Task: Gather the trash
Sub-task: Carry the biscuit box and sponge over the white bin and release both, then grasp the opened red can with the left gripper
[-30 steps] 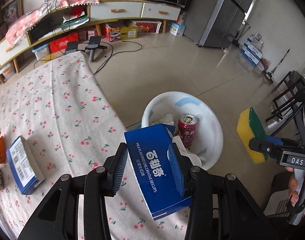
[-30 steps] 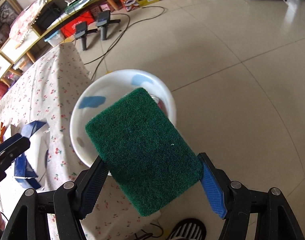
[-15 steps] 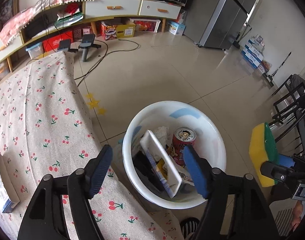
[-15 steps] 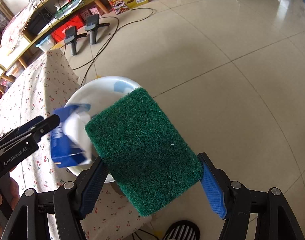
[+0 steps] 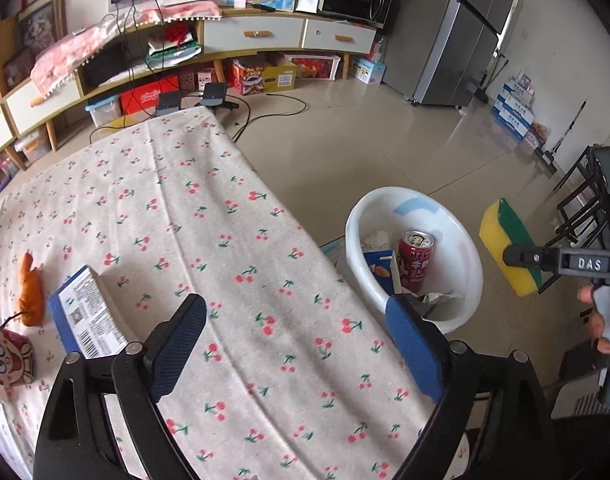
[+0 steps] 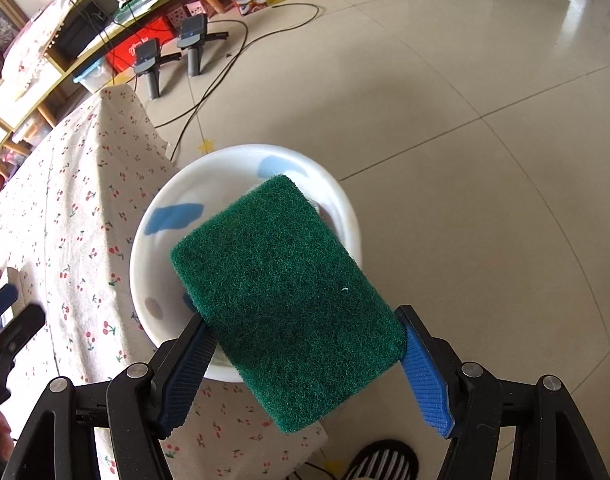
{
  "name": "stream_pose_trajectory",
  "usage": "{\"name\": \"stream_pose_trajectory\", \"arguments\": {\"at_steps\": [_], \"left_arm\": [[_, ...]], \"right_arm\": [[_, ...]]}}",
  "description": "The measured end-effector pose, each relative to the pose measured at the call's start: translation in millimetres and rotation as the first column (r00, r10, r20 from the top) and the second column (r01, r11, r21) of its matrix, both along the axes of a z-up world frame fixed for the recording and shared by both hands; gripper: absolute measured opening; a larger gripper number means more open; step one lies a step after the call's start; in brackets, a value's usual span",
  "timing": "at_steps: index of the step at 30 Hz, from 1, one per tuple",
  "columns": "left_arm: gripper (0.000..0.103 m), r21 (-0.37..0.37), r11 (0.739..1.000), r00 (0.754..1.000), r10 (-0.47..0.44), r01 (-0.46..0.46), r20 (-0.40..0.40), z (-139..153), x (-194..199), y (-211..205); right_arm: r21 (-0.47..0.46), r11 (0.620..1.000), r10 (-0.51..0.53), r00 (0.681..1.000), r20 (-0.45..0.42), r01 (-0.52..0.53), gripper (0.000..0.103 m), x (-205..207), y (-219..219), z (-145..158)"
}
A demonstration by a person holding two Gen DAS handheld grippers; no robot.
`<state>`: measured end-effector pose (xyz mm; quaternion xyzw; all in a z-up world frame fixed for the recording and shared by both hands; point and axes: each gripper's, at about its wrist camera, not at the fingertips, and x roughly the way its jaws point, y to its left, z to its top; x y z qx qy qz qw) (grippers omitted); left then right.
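Left tool (image 5: 295, 340) over the cherry-print tablecloth (image 5: 193, 216) on the table, jaws wide and opening, nothing between the blue pads. Right tool (image 6: 305, 360) clamped on a scouring sponge (image 6: 285, 300), green face up toward the lens; yellow foam layer visible from the left wrist view (image 5: 505, 252), sponge tilted there and gripped at its lower end. Sponge held above the white plastic basin (image 6: 145, 288), which sits on the tiled floor (image 6: 465, 120) just beside the table edge. In the basin: red drink can (image 5: 415, 260) upright, blue biscuit box (image 5: 379, 268) leaning beside it, crumpled white paper (image 5: 375, 238) behind, more scraps near the front wall, partly hidden by the left tool's finger. On the table, far left: another blue box (image 5: 87, 316) lying label-up, orange scrap (image 5: 31, 292) just beyond it, red cartoon-printed can (image 5: 7, 360) at the frame edge. Fingers of a hand (image 5: 597, 316) wrapped on the right tool's handle. Striped slipper (image 6: 385, 460) on the floor below the sponge. Shelf unit, refrigerator along the far wall.
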<state>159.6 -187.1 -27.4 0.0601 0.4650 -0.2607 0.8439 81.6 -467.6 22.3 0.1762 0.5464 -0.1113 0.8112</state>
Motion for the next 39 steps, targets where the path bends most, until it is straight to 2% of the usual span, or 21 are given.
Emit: {"name": "stream_pose_trajectory", "arguments": {"at_steps": [1, 7, 9, 13, 24, 33, 39], "left_arm": [[0.099, 0.0, 1.0, 1.0, -0.001, 0.001, 0.0, 1, -2, 8], [0.099, 0.004, 1.0, 1.0, 0.011, -0.012, 0.01, 11, -17, 59], [0.1, -0.003, 1.0, 1.0, 0.018, -0.017, 0.012, 15, -21, 75], [0.103, 0.001, 1.0, 1.0, 0.03, -0.03, 0.004, 19, -24, 107], [0.103, 0.055, 0.992, 0.993, 0.116, -0.117, 0.022, 30, -12, 179], [0.103, 0.053, 0.972, 0.973, 0.231, -0.231, -0.008, 18, 10, 231], [0.103, 0.07, 0.958, 0.96, 0.281, -0.28, -0.013, 8, 28, 248]], "right_arm": [[0.001, 1.0, -0.001, 1.0, 0.0, 0.001, 0.076, 2, 2, 0], [-0.011, 1.0, -0.015, 1.0, 0.013, 0.015, 0.078, 14, 12, 0], [-0.017, 1.0, -0.024, 1.0, 0.009, 0.024, 0.087, 18, 13, 0], [-0.02, 1.0, -0.015, 1.0, 0.013, 0.016, 0.089, 21, 19, 3], [-0.081, 0.992, 0.102, 0.995, -0.001, -0.101, 0.092, 32, 70, 9], [-0.109, 0.971, 0.212, 0.977, -0.012, -0.212, 0.093, 52, 133, 6], [-0.114, 0.954, 0.276, 0.961, -0.022, -0.277, 0.093, 68, 176, -1]]}}
